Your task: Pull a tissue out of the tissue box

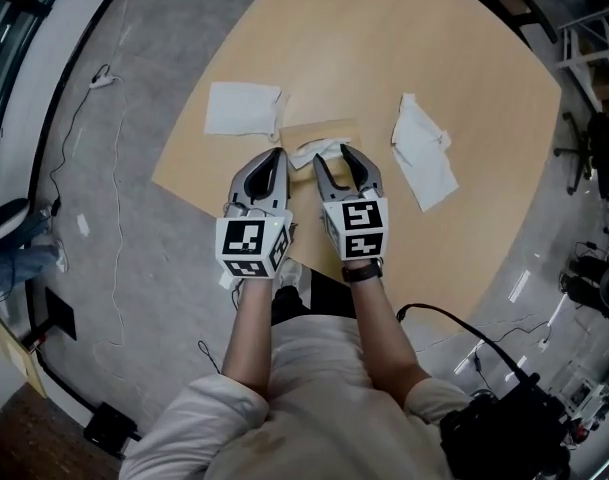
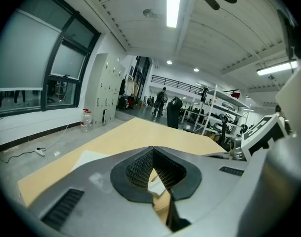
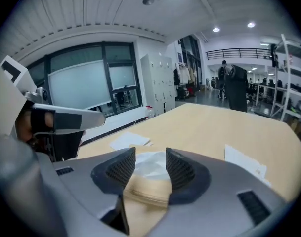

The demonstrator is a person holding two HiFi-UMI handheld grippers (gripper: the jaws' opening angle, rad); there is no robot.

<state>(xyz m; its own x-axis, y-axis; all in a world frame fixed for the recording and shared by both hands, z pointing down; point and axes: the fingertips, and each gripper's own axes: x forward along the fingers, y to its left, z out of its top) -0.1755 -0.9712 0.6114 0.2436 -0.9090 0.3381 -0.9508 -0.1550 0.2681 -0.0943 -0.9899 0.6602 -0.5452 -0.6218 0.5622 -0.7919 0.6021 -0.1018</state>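
Pale wood, the rounded table (image 1: pixel 464 78) stands on a grey floor in a large workshop, with shelving and lockers well behind it. Near the person's edge sits the tan tissue box (image 1: pixel 314 130), with a white tissue (image 1: pixel 322 150) bunched up out of its slot. Two loose sheets lie flat on the wood, one to the left (image 1: pixel 242 108) and one to the right (image 1: pixel 424 156), both apart from the box.

The right gripper (image 1: pixel 337 160) hangs just short of the box with its jaws spread wide. The tissue shows in the gap between them, but neither pad presses on it. The left gripper (image 1: pixel 275 160) is beside it, its jaws brought together at the tips with nothing caught between them. It does not seem to be resting on the box.

From where I stand the main worry is that box. It looks light and nothing pins it down, so a pull on the tissue could drag or lift it. If the claw closes too shallow it may tear off a corner. If it closes too deep it could pinch the cardboard rim or bring up several sheets.
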